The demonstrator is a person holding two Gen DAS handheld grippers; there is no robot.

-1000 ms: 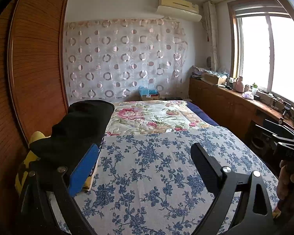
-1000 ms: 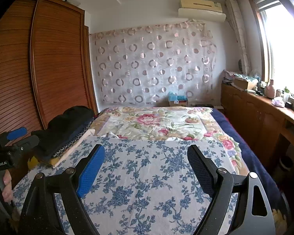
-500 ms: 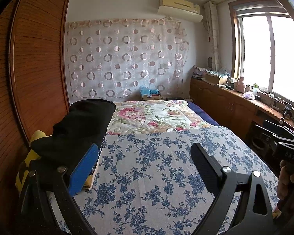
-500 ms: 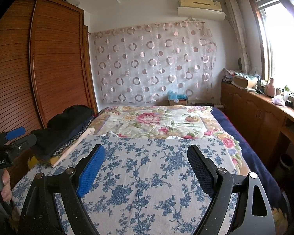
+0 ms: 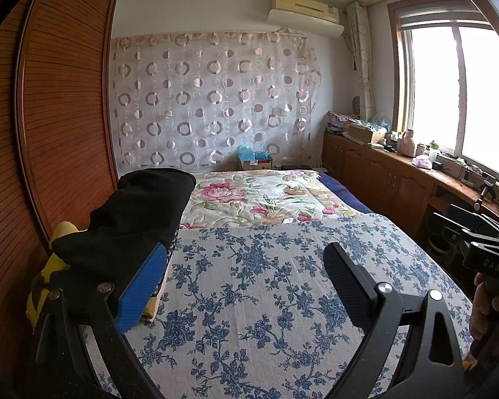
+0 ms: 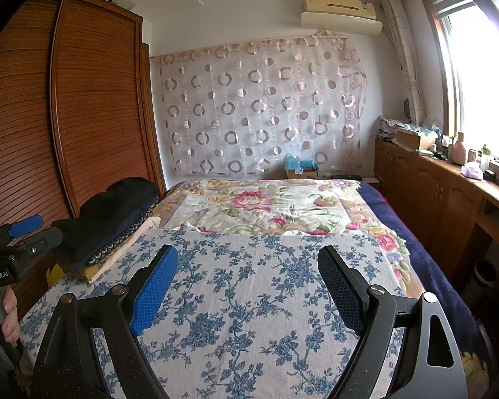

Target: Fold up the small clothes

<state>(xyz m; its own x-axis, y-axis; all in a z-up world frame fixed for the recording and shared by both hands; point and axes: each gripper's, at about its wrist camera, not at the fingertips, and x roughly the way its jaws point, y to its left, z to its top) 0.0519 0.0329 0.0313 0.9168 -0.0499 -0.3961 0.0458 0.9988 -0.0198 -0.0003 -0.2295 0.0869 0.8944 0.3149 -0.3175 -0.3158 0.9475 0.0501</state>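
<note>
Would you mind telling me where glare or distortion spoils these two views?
Left wrist view: the window is blown out white and the wardrobe bows from fisheye. Right wrist view: window glare washes the right edge; the blue floral bedspread stays sharp.

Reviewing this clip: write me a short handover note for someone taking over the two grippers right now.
Left gripper: open, empty, held above the blue-flowered cloth.
Right gripper: open, empty, above the same cloth.
Clothes: a stack with a black garment on top sits at the bed's left edge beside the wardrobe.
Done: nothing lies spread on the cloth; whether the stacked pieces are already folded cannot be told.
Left: probably take a piece from the stack, spread it and fold it.
</note>
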